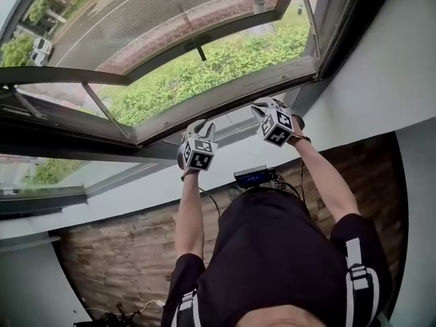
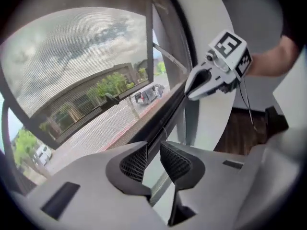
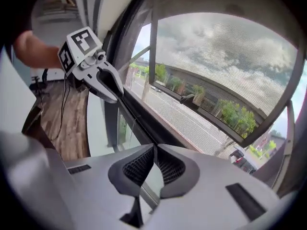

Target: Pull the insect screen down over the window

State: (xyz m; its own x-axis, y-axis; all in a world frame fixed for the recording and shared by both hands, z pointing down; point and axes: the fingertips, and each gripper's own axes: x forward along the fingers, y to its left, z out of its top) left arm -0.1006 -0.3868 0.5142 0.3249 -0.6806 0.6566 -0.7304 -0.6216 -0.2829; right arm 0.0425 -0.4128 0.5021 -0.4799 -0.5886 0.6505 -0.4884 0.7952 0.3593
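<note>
The grey mesh insect screen is drawn down over the window opening. Its dark bottom bar lies close to the sill. Both grippers sit at that bar. My left gripper is at the bar's left part. In the left gripper view its jaws stand apart with a gap, the bar running just beyond them, nothing pressed. My right gripper is further right. In the right gripper view its pads meet at the tips where the bar runs in.
A pale sill and white wall frame the window. A fixed pane is at the left. Brown wooden floor lies below. A black device with cables hangs at the person's chest. Grass, a road and parked cars are outside.
</note>
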